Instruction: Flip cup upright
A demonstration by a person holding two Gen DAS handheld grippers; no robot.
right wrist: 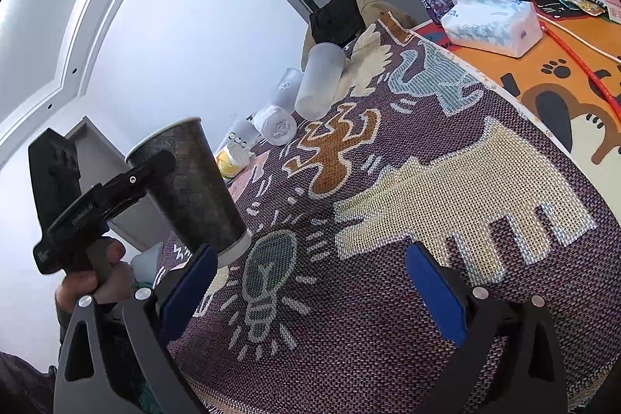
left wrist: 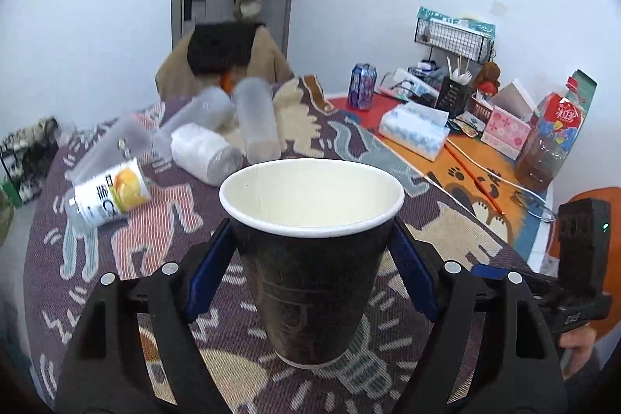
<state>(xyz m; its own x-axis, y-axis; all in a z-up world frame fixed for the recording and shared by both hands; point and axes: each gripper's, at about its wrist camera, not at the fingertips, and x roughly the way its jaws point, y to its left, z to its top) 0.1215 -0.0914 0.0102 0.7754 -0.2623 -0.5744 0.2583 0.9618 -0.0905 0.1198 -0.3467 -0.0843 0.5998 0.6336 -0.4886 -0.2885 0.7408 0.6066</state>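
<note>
A black paper cup (left wrist: 310,282) with a white inside stands mouth up between the blue pads of my left gripper (left wrist: 312,266), which is shut on its wall just below the rim. Its base is at or just above the patterned cloth; I cannot tell if it touches. The right wrist view shows the same cup (right wrist: 194,193) at the left, upright, held by the left gripper (right wrist: 155,165). My right gripper (right wrist: 310,282) is open and empty, low over the cloth to the right of the cup.
A purple patterned cloth (left wrist: 163,220) covers the table. Behind the cup lie several clear plastic cups (left wrist: 256,119), a sleeve of lids (left wrist: 205,152) and an orange-label bottle (left wrist: 108,194). At the right are a tissue pack (left wrist: 413,130), a can (left wrist: 363,86), a drink bottle (left wrist: 551,142) and a wire rack (left wrist: 454,37).
</note>
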